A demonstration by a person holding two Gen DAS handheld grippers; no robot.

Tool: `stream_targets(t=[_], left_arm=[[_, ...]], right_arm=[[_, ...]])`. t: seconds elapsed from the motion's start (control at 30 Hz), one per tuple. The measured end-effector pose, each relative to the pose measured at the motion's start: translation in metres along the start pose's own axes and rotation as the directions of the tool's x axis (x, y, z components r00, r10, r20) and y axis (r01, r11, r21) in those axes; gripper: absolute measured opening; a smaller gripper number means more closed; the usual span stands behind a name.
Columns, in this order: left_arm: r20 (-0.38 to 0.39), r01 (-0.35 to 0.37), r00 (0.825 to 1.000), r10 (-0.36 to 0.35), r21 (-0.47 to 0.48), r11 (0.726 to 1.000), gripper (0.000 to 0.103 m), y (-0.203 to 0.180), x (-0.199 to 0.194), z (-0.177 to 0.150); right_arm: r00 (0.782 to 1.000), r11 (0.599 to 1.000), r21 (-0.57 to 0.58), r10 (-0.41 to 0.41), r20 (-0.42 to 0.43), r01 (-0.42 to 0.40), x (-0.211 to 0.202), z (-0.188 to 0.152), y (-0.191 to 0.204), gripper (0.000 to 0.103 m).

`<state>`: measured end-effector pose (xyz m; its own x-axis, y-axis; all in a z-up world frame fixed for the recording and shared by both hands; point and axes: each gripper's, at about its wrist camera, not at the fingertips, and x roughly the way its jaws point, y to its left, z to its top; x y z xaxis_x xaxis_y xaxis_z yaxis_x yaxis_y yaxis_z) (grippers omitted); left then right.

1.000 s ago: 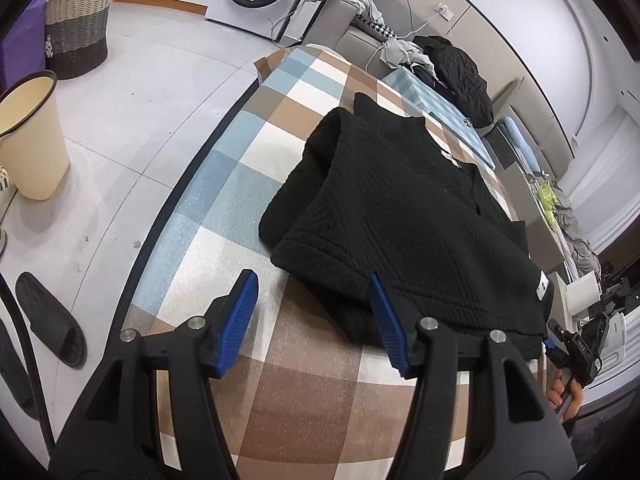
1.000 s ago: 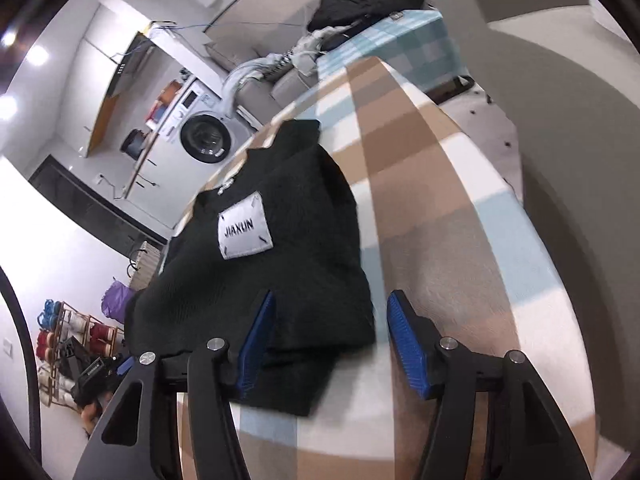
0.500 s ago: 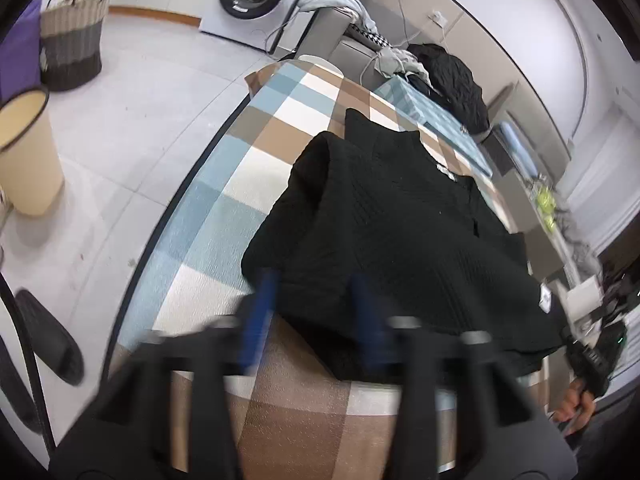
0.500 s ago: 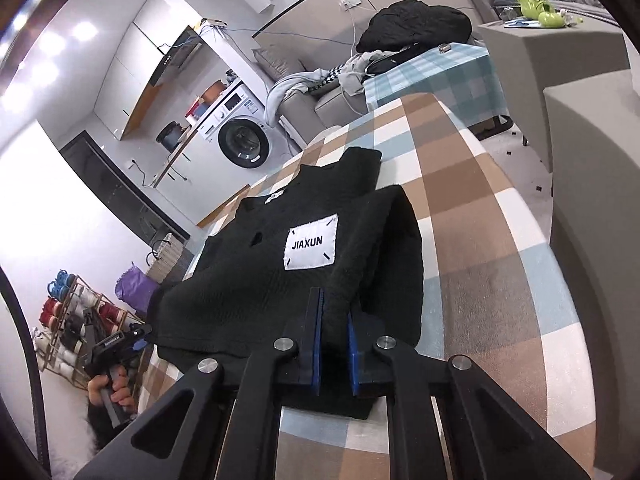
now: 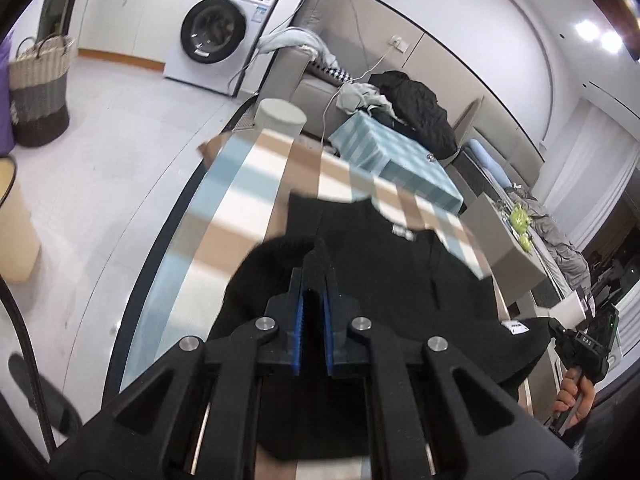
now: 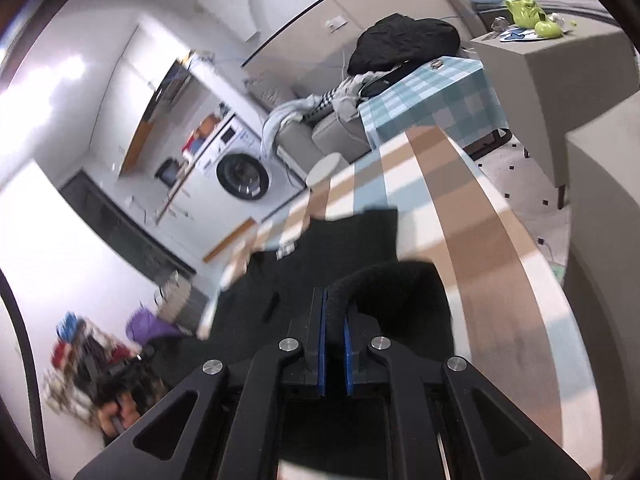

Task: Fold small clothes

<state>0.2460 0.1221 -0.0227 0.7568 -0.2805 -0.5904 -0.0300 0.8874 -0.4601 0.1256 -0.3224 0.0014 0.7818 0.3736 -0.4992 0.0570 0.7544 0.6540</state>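
Gripping a raised fold of the black sweater (image 5: 400, 276), the left gripper (image 5: 314, 276) has its blue pads closed on the knit above the checked tablecloth (image 5: 256, 184). From the right wrist, the right gripper (image 6: 335, 312) likewise pinches the sweater's (image 6: 352, 240) lifted edge; the collar end lies on the cloth.

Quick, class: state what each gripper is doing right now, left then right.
Left gripper: closed on a fold of the black sweater.
Right gripper: closed on a fold of the same black sweater.

black sweater (image 5: 384, 264) on checkered table (image 5: 248, 184)
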Motion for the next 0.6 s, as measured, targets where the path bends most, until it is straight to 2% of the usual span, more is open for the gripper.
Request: stream_targets(t=[0.1,0.2,0.27,0.3,0.33,0.37,0.47,0.53,0.6], left_arm=[[0.013,0.004,1.0,-0.004,-0.005,1.0,0.005,-0.005,0.028,0.036],[0.022,-0.017,1.0,0.018,-0.039,0.999,0.005,-0.002,0.064,0.063],[0.037,-0.058,0.997,0.061,-0.065,0.996,0.009,0.003,0.088,0.074],[0.013,-0.112,0.993,0.113,-0.07,0.991,0.018,0.006,0.1,0.078],[-0.013,-0.131,0.991,0.131,-0.078,0.988,0.024,0.009,0.109,0.079],[-0.045,-0.119,0.992,0.115,-0.089,0.989,0.025,0.013,0.115,0.078],[-0.057,-0.122,0.991,0.118,-0.068,0.99,0.04,0.018,0.115,0.067],[-0.046,-0.133,0.99,0.131,-0.044,0.99,0.059,0.019,0.111,0.055],[-0.041,-0.152,0.988,0.152,0.003,0.988,0.062,0.018,0.112,0.045]], right_arm=[[0.999,0.997,0.071,-0.032,0.02,0.031,0.027,0.033,-0.004,0.006],[0.996,0.972,0.226,-0.073,0.048,0.06,0.066,0.066,-0.025,0.006],[0.992,0.953,0.286,-0.114,0.052,0.094,0.085,0.078,-0.037,0.01],[0.985,0.939,0.307,-0.171,0.03,0.154,0.098,0.086,-0.045,0.019],[0.977,0.931,0.307,-0.211,0.018,0.195,0.104,0.09,-0.05,0.021],[0.973,0.929,0.302,-0.231,0.012,0.216,0.108,0.092,-0.053,0.022],[0.975,0.944,0.249,-0.221,-0.013,0.217,0.107,0.092,-0.052,0.023],[0.968,0.948,0.194,-0.25,-0.039,0.252,0.104,0.086,-0.052,0.027],[0.959,0.951,0.132,-0.273,-0.071,0.28,0.105,0.079,-0.052,0.03]])
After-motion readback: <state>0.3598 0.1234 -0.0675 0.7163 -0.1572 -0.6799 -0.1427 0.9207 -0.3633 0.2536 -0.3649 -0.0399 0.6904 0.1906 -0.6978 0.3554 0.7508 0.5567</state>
